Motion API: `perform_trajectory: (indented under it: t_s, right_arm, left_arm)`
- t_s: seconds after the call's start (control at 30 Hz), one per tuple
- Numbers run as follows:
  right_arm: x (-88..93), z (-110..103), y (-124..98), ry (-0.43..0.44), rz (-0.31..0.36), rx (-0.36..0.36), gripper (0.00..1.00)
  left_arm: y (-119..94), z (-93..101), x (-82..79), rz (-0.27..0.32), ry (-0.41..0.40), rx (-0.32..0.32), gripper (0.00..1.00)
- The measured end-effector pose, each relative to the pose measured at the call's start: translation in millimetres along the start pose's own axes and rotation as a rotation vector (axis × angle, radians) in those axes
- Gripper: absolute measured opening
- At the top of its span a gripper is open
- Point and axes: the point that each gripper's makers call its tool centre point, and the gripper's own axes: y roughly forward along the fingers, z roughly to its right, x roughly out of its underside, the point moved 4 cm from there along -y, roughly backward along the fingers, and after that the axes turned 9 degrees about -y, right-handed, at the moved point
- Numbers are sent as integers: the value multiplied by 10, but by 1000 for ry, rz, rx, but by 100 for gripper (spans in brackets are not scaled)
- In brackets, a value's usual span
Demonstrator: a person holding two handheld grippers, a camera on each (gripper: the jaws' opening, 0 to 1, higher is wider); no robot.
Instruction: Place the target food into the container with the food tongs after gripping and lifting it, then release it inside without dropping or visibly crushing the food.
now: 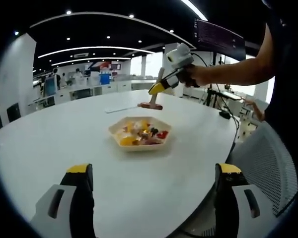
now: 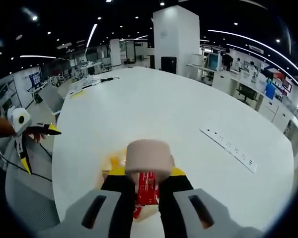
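Left gripper view: left gripper (image 1: 151, 186) hangs with jaws spread wide over the white table (image 1: 64, 134). Beyond it stands a hexagonal container (image 1: 140, 133) of mixed food. The right gripper (image 1: 156, 89) is raised above the container, clamping tongs (image 1: 160, 82) over a pink-and-red food piece (image 1: 150, 105).

Right gripper view: the jaws close on the tongs' beige end (image 2: 149, 156); a red wrapped item (image 2: 147, 191) sits between them. Whether the tongs pinch it, I cannot tell.

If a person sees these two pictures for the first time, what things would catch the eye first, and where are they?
In the left gripper view, the hexagonal tray of colourful food sits mid-table on the big white table. Beyond it the right gripper hangs above the table, holding tongs. In the right gripper view, those tongs stand out, a red strip under a beige rounded end, clamped between the jaws at bottom centre.
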Motion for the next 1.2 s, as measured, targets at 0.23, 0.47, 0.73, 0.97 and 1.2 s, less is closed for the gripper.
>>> perform_trajectory:
  t_s: [0.23, 0.47, 0.73, 0.97, 1.2]
  right_arm:
    - [-25, -54, 71, -16, 5, -16, 16]
    - [-66, -44, 84, -42, 40, -8, 17]
    - [-57, -20, 66, -32, 58, -4, 20]
    - [-32, 1, 33, -15, 62, -4, 21]
    - [-106, -5, -92, -8, 145, -8, 21]
  left_arm:
    - [-3, 4, -8, 3, -1, -2, 99]
    - [2, 2, 4, -2, 0, 0, 99]
    - [3, 6, 6, -5, 3, 1, 99]
    - [6, 9, 11, -7, 3, 3, 99]
    - [12, 17, 30, -20, 4, 7, 99]
